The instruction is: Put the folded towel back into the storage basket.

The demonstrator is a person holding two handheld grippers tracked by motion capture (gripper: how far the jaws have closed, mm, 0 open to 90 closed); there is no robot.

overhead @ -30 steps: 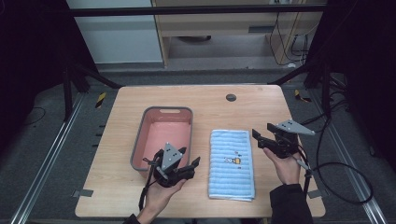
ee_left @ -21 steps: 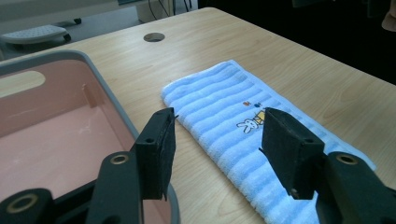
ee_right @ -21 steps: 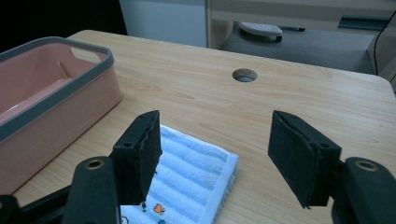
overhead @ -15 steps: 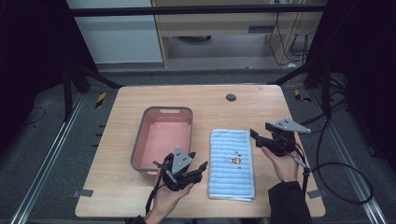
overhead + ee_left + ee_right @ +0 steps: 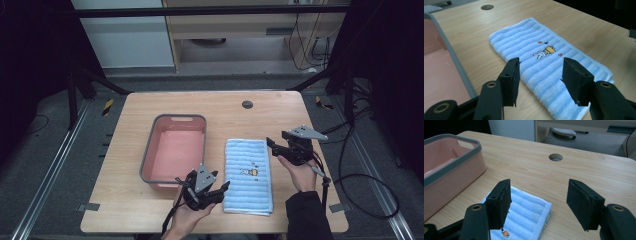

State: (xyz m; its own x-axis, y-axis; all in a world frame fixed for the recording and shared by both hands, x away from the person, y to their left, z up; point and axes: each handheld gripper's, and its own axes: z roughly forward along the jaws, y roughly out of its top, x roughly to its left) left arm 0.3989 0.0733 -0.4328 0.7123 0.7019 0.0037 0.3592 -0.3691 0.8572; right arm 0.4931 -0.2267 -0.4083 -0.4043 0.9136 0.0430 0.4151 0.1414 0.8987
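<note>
A pale wooden table (image 5: 150,210) stands on a grey floor, with dark frame rails to either side and a light cabinet behind it. No brand or readable writing shows anywhere; the only mark is a small cartoon print (image 5: 544,51) on the towel, a white rabbit beside a yellow shape with tiny orange and blue specks.

At the left of the table sits a pink tub (image 5: 148,160) with a grey rim. Just right of its near corner, the left gripper (image 5: 220,192) hangs low at the towel's near left edge, its jaws spread apart with nothing clamped; they have just been narrowing, and the towel lies below and beyond the gap, not pressed by the pads.

The blue striped towel (image 5: 248,175) lies folded flat, an oblong in the table's middle, right of the tub.

The right gripper (image 5: 272,145) hovers at the towel's far right corner, jaws released and holding nothing.
</note>
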